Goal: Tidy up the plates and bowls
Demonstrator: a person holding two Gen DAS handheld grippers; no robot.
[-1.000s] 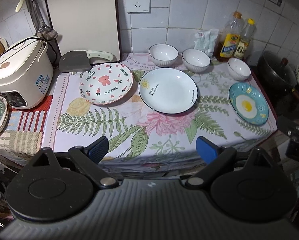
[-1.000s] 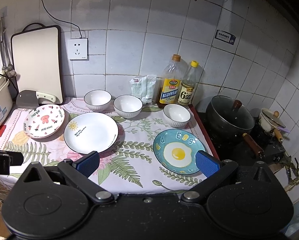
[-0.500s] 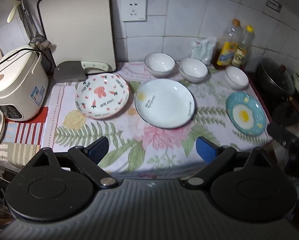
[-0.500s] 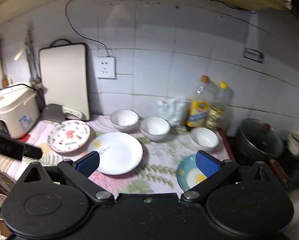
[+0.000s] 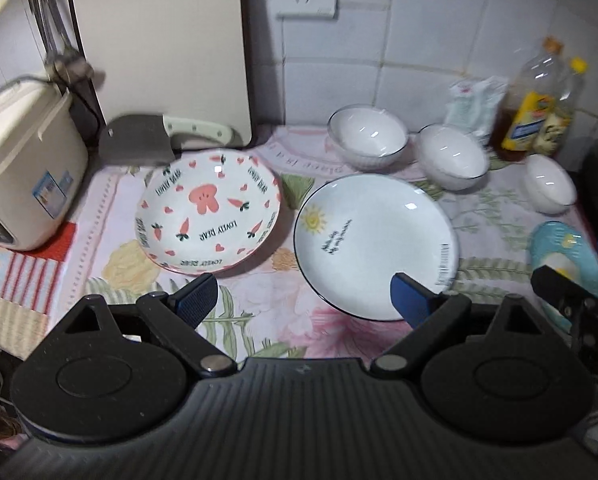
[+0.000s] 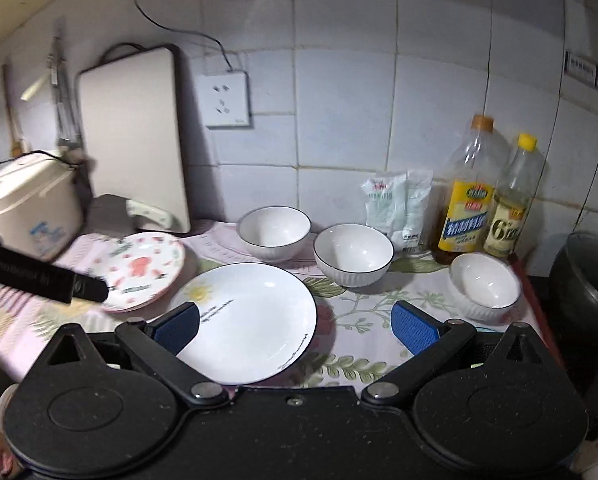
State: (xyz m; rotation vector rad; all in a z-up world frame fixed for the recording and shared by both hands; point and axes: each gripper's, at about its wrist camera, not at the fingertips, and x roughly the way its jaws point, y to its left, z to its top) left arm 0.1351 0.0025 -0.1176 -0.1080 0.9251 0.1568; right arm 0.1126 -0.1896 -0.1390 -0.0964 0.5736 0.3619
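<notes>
White tiles back the flowery tabletop (image 5: 259,308); left claw (image 5: 304,296) hangs with its fingers wide apart and holds nothing; right claw (image 6: 295,326) is wide apart too, empty, above the white plate (image 6: 251,320); carrot plate (image 5: 207,216) lies at 9 o'clock of that plate; three white bowls (image 6: 274,232) sit from 12 to 2 o'clock; egg plate (image 5: 567,256) lies at 3 o'clock.
</notes>
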